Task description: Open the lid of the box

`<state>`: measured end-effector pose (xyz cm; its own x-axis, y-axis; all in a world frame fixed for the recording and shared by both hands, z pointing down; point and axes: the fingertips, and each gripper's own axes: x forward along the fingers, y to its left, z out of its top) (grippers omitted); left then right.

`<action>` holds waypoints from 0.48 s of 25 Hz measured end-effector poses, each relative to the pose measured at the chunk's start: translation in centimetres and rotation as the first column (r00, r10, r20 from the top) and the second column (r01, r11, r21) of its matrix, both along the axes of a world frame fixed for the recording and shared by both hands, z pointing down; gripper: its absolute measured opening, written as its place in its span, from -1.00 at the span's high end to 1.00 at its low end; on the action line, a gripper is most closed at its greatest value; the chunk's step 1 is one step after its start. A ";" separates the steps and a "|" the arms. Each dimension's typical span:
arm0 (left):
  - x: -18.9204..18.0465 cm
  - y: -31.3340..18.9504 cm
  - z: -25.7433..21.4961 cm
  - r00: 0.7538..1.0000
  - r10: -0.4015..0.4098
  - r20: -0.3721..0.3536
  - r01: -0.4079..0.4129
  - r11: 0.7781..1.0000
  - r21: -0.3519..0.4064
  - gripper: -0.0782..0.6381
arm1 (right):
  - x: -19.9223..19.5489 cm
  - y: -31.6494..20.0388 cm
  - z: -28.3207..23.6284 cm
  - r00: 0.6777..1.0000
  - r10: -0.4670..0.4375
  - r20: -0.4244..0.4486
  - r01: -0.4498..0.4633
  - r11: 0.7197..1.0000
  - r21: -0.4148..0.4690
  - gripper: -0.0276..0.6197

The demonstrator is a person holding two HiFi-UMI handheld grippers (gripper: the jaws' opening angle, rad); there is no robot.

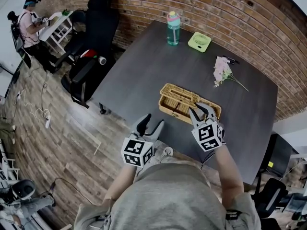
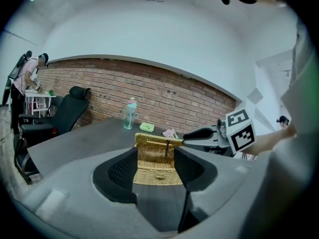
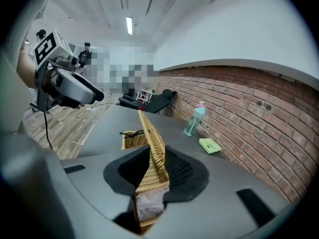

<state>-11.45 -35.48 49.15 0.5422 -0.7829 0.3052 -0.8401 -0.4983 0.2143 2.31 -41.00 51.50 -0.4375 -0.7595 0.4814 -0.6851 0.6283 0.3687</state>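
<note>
Dark grey table (image 1: 144, 71) against a brick wall (image 1: 144, 8), carrying a wicker box (image 1: 175, 99) near its front edge. The lid (image 3: 151, 141) is tilting up, its edge being pinched by the right gripper (image 1: 200, 110). Box contents are proving hard to make out (lid blocking the inside). Left gripper (image 1: 153, 120) is hovering short of the box, jaws apart, holding nothing. Marker cubes (image 1: 137, 152) are showing black-and-white square patterns.

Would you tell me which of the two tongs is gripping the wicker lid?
The right tongs: they clamp the raised wicker lid, while the left tongs stand open and empty, short of the box.
</note>
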 end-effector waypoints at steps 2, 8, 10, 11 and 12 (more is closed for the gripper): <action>0.0 -0.1 0.0 1.000 0.000 -0.001 0.000 1.000 -0.001 0.15 | 0.2 -0.5 -0.5 1.000 0.002 0.001 -0.002 1.000 0.005 0.64; -0.1 -0.2 0.1 1.000 -0.001 -0.004 0.001 1.000 -0.003 0.15 | 0.8 -1.9 -1.9 1.000 0.003 -0.014 -0.003 1.000 0.030 0.67; -0.1 -0.3 0.1 1.000 0.001 -0.004 -0.001 1.000 -0.004 0.15 | 1.0 -2.5 -2.4 1.000 0.003 -0.018 -0.003 0.999 0.036 0.68; 0.0 -0.4 0.1 1.000 0.002 -0.003 -0.002 1.000 -0.005 0.15 | 1.1 -2.8 -2.6 1.000 0.004 -0.017 -0.003 0.999 0.038 0.69; 0.0 -0.4 0.1 1.000 0.003 -0.003 -0.003 1.000 -0.006 0.15 | 1.2 -3.1 -2.8 1.000 0.005 -0.014 -0.004 0.999 0.040 0.69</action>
<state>-11.48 -35.88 49.28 0.5455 -0.7793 0.3084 -0.8379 -0.4994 0.2201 3.54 -44.13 48.75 -0.4276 -0.7800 0.4570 -0.6825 0.6100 0.4026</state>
